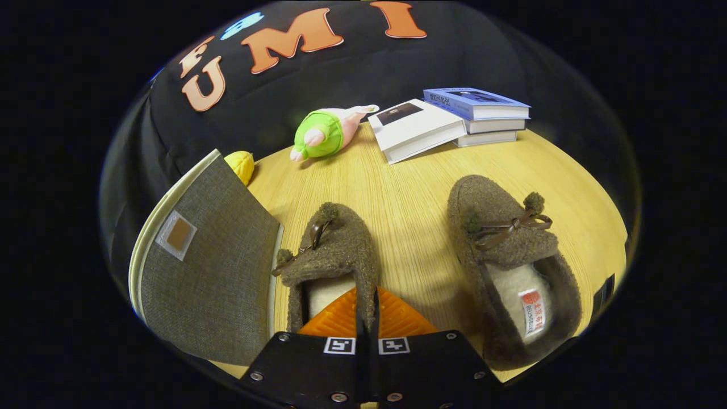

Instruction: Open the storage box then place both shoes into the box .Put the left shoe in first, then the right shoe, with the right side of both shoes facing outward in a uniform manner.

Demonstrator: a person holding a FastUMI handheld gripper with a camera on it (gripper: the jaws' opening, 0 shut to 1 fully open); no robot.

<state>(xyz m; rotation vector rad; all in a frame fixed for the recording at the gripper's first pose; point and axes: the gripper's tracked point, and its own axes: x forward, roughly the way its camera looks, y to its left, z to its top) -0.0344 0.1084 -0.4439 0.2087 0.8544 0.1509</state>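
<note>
Grey fabric storage box lid stands open at your left, touching the left shoe; the right shoe lies well apart on the worktop. Your hand-held gripper looks clenched on the left shoe's inner side wall. That soft fleece could slip free if you lift quickly.

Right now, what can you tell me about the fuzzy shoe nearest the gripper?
The left shoe is a brown fleecy slipper with a cream lining, a thin brown bow and pompoms. It stands upright on the wooden table, toe pointing away, close beside the grey fabric storage box. The gripper has its jaws nearly closed on the slipper's heel-side edge.
</note>
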